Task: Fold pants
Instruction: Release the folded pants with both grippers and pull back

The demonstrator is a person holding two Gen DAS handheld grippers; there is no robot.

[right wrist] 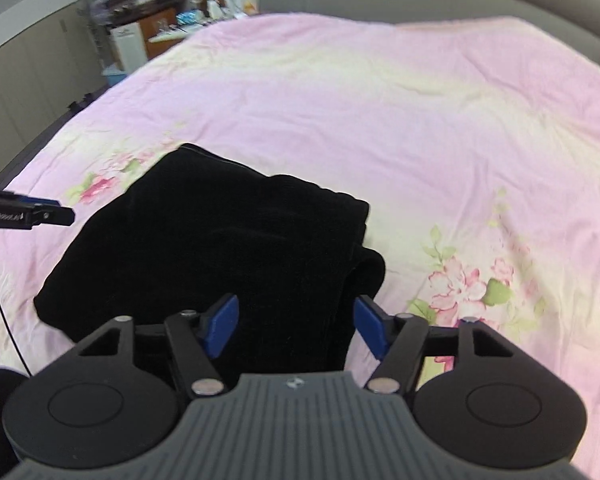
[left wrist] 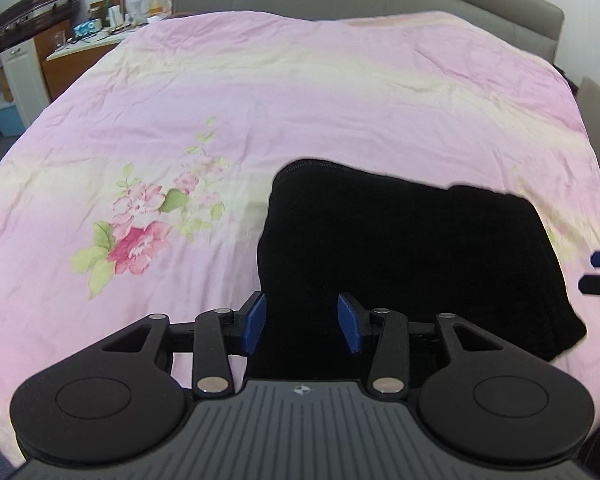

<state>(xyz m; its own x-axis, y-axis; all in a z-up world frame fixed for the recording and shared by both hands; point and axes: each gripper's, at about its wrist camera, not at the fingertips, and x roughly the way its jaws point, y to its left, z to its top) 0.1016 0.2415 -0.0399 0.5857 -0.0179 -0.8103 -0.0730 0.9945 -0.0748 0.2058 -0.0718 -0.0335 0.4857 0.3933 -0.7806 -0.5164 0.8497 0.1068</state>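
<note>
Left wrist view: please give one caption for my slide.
Open left claw above folded black pants on a pink floral bedspread.

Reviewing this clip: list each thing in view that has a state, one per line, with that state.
black pants: folded into a compact bundle, lying on the bedspread, not gripped.
left gripper: open, jaws apart over the pants' near edge.
right gripper: open, jaws apart over the pants' near edge.
pink floral bedspread: spread across the bed, lightly wrinkled.
</note>
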